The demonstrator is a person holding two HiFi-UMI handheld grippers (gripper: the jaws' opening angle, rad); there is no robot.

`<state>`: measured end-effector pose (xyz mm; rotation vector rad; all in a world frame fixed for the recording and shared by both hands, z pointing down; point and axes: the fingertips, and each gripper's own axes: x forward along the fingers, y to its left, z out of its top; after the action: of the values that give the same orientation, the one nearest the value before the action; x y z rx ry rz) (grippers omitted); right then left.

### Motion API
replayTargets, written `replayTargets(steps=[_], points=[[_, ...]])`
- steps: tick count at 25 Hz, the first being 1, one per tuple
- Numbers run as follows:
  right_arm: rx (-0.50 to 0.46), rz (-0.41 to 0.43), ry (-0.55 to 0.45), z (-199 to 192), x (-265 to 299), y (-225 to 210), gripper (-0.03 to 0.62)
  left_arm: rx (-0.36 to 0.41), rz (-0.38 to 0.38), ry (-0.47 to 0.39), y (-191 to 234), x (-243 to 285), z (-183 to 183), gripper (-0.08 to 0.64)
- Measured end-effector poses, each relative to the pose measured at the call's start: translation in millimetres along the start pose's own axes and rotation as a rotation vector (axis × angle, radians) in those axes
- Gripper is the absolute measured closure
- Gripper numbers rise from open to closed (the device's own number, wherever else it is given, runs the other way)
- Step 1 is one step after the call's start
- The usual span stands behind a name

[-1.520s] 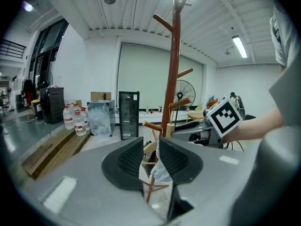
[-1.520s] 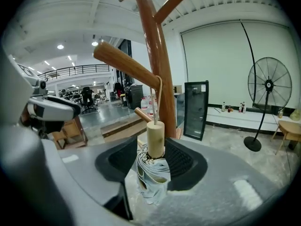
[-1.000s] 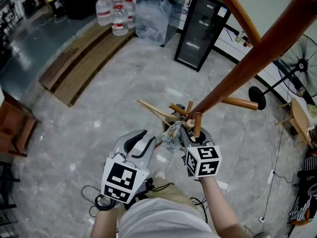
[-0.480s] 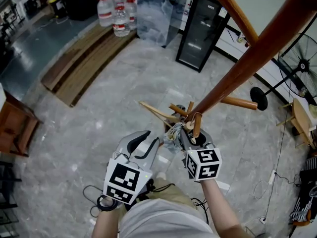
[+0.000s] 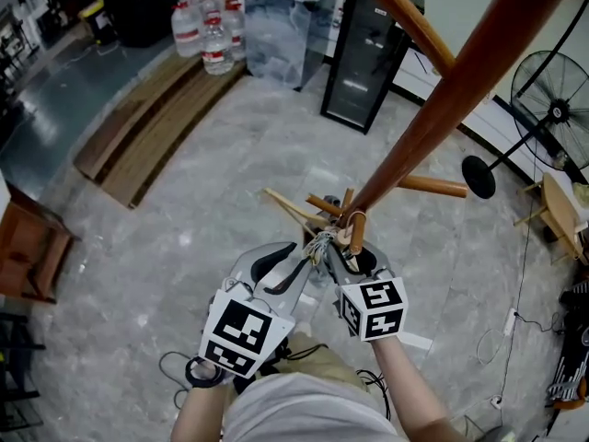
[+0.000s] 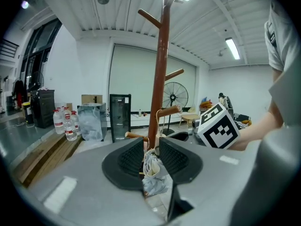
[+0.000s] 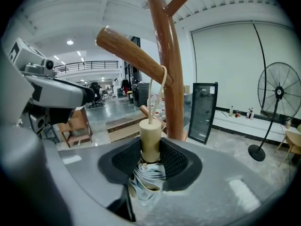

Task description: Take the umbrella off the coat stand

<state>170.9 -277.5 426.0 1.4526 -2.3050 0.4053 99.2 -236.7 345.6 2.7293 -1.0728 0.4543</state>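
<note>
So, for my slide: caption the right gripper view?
Right gripper clamps the umbrella handle, cord looped over a stand peg.

left tongs [image 6: 151, 150] parted, right tongs [image 7: 150, 153] clamped

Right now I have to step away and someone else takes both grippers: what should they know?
Right gripper: jaws shut on the handle.
Left gripper: jaws narrowly apart around the folded umbrella; I can't tell if they press on it.
The umbrella hangs by its cord from a peg of the stand.
Done: handle gripped.
Left: probably slide the cord up off the peg's tip, then draw the umbrella away.
</note>
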Motion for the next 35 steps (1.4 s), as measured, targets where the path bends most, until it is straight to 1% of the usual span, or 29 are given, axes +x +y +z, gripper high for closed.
replayTargets(steps=[7,11,19,24,28,31,33,35], points=[[-0.025,0.016,-0.017,9.2,-5.9,4.8,0.465,0.019,-0.067,-0.018,-15.0,19.0,15.2,0.454],[-0.043,0.017,-0.022,12.6,-7.4,6.7,0.466,0.023,-0.092,-0.028,-16.0,29.3,22.8,0.454],[-0.036,0.019,-0.021,13.0,-12.7,5.0,0.466,0.014,-0.157,-0.032,-24.6,52.2,32.3,0.454],[-0.043,0.024,-0.025,13.5,-14.6,8.3,0.466,0.021,-0.175,-0.012,-26.3,62.6,28.3,0.454],[-0.051,0.033,-0.025,13.1,-16.7,12.8,0.466,0.023,-0.185,-0.012,-27.3,64.7,28.5,0.457],[-0.052,0.035,-0.026,13.3,-19.9,15.2,0.466,0.021,-0.200,-0.020,-30.8,64.2,30.7,0.474],[-0.053,0.034,-0.026,13.2,-22.0,16.4,0.466,0.018,-0.211,-0.028,-33.4,62.9,31.1,0.497],[-0.054,0.034,-0.025,12.3,-23.5,17.8,0.466,0.017,-0.210,-0.034,-34.2,61.3,30.1,0.537]])
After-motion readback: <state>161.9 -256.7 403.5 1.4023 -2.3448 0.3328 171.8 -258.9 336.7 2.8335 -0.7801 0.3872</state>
